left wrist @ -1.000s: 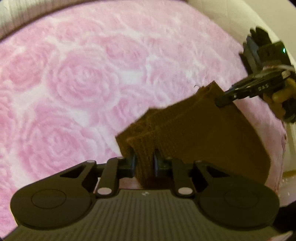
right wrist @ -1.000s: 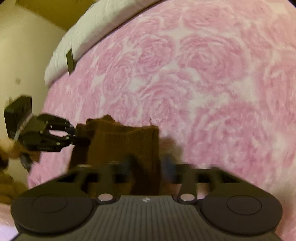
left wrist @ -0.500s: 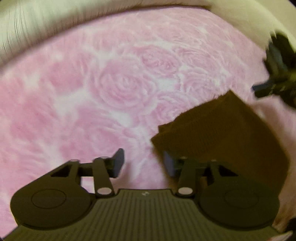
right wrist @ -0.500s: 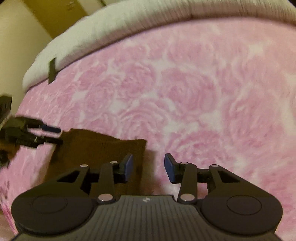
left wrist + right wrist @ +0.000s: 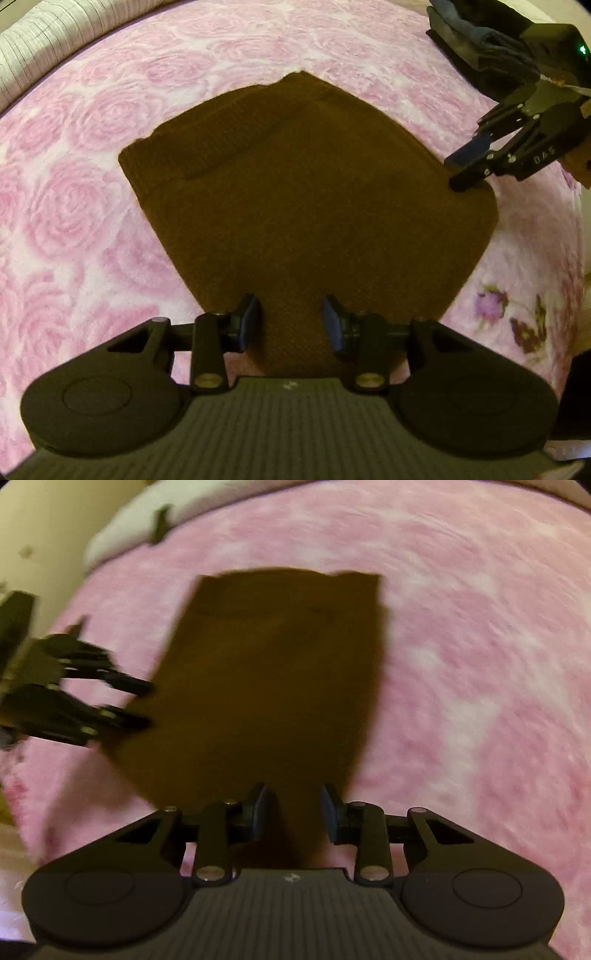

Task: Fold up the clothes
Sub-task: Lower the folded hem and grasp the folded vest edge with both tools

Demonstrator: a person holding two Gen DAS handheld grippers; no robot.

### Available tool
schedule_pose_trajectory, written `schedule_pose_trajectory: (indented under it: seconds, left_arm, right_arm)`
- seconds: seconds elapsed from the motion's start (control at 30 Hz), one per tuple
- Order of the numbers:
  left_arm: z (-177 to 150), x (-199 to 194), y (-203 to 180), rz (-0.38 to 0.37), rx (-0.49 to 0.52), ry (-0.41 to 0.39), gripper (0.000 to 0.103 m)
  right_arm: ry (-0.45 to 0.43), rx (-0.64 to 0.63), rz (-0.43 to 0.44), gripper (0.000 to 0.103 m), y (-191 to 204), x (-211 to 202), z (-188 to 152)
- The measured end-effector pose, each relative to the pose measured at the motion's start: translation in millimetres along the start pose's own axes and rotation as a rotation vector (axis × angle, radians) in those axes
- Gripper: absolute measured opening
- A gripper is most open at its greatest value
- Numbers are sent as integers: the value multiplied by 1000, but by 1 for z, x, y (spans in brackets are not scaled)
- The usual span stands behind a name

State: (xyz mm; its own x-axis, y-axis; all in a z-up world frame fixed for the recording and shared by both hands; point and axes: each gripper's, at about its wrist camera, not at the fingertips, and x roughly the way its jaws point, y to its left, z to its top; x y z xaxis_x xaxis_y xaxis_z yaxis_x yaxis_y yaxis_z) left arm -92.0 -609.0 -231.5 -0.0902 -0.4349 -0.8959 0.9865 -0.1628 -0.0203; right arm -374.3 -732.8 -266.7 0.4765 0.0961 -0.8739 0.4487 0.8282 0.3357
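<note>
Brown garment (image 5: 306,206): a knitted piece, folded into a flat compact shape, lying on the pink rose blanket (image 5: 74,192); one ribbed edge shows at its far left side; in the right wrist view the garment (image 5: 273,686) is blurred, with two small points at its far edge
Place of the garment: about the middle of the blanket, directly in front of both cameras; its near corner reaches down between the fingers of each gripper
Left gripper (image 5: 290,321): released; the two blue-padded fingers stand apart, one on each side of the near corner of the cloth; whether the pads touch the cloth cannot be told; seen from the right wrist, the left gripper (image 5: 147,705) is at the left edge of the garment, fingers apart, blurred
Right gripper (image 5: 293,808): released also; the fingers are spread over the near end of the garment, nothing clamped between them; from the left wrist view the right gripper (image 5: 461,166) has its tips at the right corner of the cloth, the lower tip seems to touch it
Blanket: pink with rose pattern, covering a bed; a flower print (image 5: 517,314) shows at its right border
Around: a white ribbed cover (image 5: 48,40) at the far left; dark clothes (image 5: 476,33) lying at the far right, well apart from the brown garment
</note>
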Motion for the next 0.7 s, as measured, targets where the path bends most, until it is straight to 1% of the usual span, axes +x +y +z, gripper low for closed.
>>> schedule_pose_trajectory:
  seconds: [0.03, 0.1, 0.13, 0.17, 0.23, 0.3, 0.33, 0.37, 0.4, 0.43, 0.47, 0.5, 0.53, 0.6, 0.67, 0.7]
  left_arm:
    - [-3, 2, -2, 5, -1, 6, 36]
    - [-9, 6, -6, 15, -3, 17, 36]
    - [-13, 7, -8, 20, -4, 23, 35]
    - [-15, -2, -13, 40, 23, 10, 32]
    - [-20, -20, -23, 78, 77, -16, 31]
    - [-26, -31, -45, 97, 199, -49, 34]
    - [-30, -33, -59, 94, 269, -59, 39]
    - [-35, -33, -73, 93, 344, -67, 41]
    - [-40, -30, -87, 106, 426, -66, 41]
    - [-45, -27, -101, 119, 507, -66, 43]
    - [-51, -20, -111, 146, 576, -57, 44]
    - [-56, -13, -120, 172, 645, -48, 44]
    - [-62, -5, -130, 199, 713, -39, 44]
    - [-73, 8, -138, 241, 803, -32, 46]
    - [-80, 28, -141, 306, 871, -9, 46]
    - [-81, 33, -136, 317, 856, -2, 46]
  right_arm:
    - [-4, 15, -18, 43, -6, -3, -1]
    - [-31, 19, -40, 42, -9, -17, -3]
    - [-42, -2, -41, 42, -1, -21, -6]
    - [-54, -23, -42, 42, 7, -26, -9]
    - [-76, -65, -43, 42, 23, -36, -15]
    - [-99, -107, -45, 42, 39, -45, -20]
    - [-110, -128, -46, 42, 47, -50, -23]
    - [-122, -149, -47, 49, 55, -55, -26]
    - [-130, -185, -54, 59, 65, -57, -29]
    - [-129, -271, -88, 65, 81, -51, -34]
    - [-132, -363, -128, 73, 98, -42, -39]
    - [-136, -464, -169, 75, 110, -34, -45]
    - [-140, -566, -210, 75, 123, -26, -52]
    - [-139, -735, -268, 75, 141, -6, -61]
    - [-130, -883, -309, 75, 154, 16, -68]
    - [-125, -948, -333, 71, 159, 27, -71]
